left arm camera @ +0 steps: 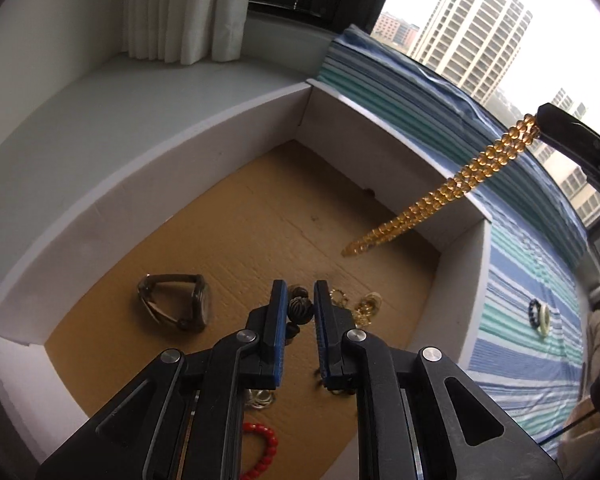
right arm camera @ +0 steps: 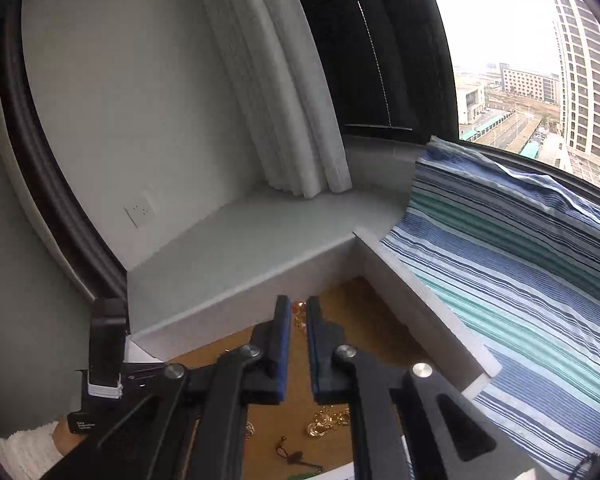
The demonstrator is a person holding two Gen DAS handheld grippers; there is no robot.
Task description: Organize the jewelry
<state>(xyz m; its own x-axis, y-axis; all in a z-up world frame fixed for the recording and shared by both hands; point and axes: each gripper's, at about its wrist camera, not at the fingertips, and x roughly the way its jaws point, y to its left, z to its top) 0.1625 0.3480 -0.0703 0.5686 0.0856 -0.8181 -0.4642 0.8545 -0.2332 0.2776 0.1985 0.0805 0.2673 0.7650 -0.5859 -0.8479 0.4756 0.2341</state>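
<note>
A white shallow box (left arm camera: 100, 196) with a brown cardboard floor holds jewelry. My left gripper (left arm camera: 300, 296) hovers over it, jaws a little apart around a dark carved-bead bracelet (left arm camera: 300, 310); whether the pads grip it I cannot tell. My right gripper (right arm camera: 298, 312) is shut on an amber bead strand (left arm camera: 440, 196), which hangs down over the box's far right part; its tip (left arm camera: 560, 132) shows in the left wrist view. A watch (left arm camera: 180, 304), gold chains (left arm camera: 364, 304) and a red bead bracelet (left arm camera: 264, 448) lie in the box.
The box sits on a blue, green and white striped cloth (left arm camera: 540, 280), where a dark and pale ring pair (left arm camera: 539, 316) lies. A white curtain (right arm camera: 284, 120), a grey ledge (right arm camera: 240, 240) and a window stand beyond.
</note>
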